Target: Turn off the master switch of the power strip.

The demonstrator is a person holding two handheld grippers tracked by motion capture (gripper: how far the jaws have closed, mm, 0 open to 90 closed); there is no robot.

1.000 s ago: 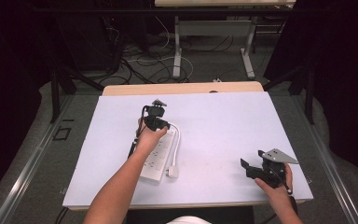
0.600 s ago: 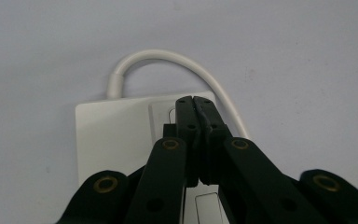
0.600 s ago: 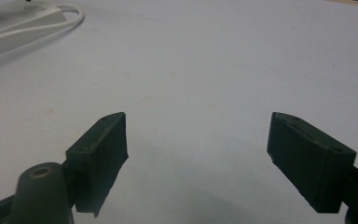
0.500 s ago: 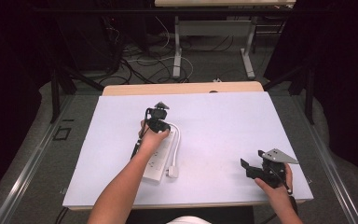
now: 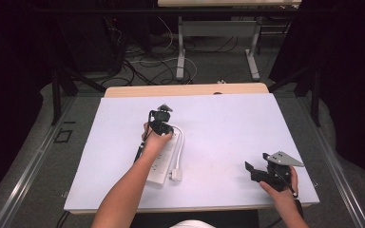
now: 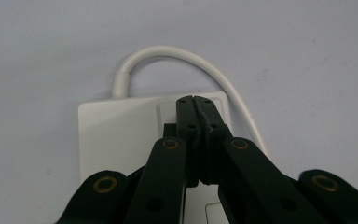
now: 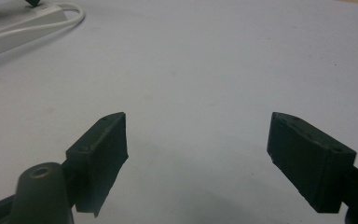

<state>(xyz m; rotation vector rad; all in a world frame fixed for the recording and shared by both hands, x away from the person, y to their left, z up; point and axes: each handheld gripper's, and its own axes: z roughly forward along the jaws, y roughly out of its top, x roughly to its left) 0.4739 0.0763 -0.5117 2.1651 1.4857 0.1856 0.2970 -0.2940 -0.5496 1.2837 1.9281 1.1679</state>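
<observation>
From above, the left gripper (image 5: 160, 118) stands over the far end of a white power strip (image 5: 164, 159) lying mid-tabletop (image 5: 228, 128); the right gripper (image 5: 266, 173) rests near the front right corner. Left gripper view: jaws closed together, tips on the strip (image 6: 116, 135) beside its cord (image 6: 177, 53). Right gripper view: jaws wide open, empty.

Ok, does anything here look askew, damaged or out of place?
Nothing stands out. The power strip lies flat on the table, its cord looped beside it. The left gripper presses on its end.
</observation>
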